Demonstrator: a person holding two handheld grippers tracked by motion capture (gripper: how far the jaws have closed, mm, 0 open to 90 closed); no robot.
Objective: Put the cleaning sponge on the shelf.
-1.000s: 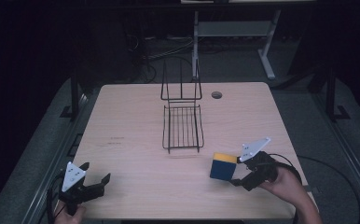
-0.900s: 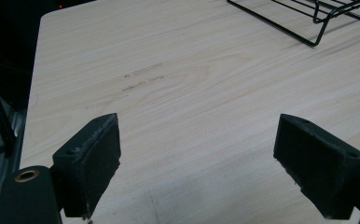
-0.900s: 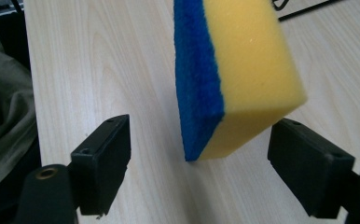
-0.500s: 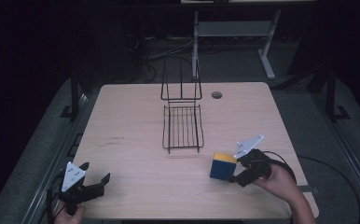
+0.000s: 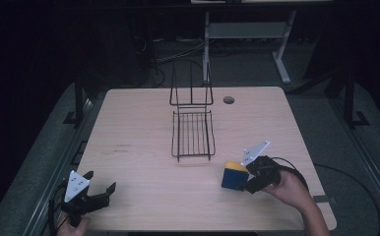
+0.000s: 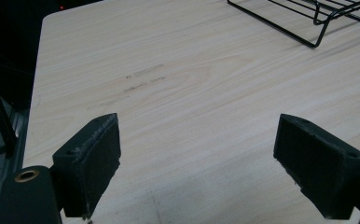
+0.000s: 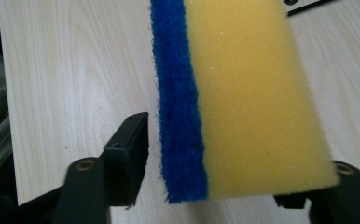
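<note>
A sponge, yellow with a blue scouring face, stands on edge on the light wood table at the front right. My right gripper reaches it from the right. Its jaws have just been closing with the sponge between them. In the right gripper view a thin gap shows between the left pad and the blue face; the sponge hides the other pad. My left gripper rests at the front left corner, its jaws wide open over bare wood.
A black wire rack with an upright back stands at the table's middle, its front corner seen in the left gripper view. A round cable hole lies near the far edge. Dark floor and a desk frame lie beyond.
The right gripper's jaws have narrowed around the sponge, and hand and sponge sit slightly closer to the front edge. The left gripper has not moved.
</note>
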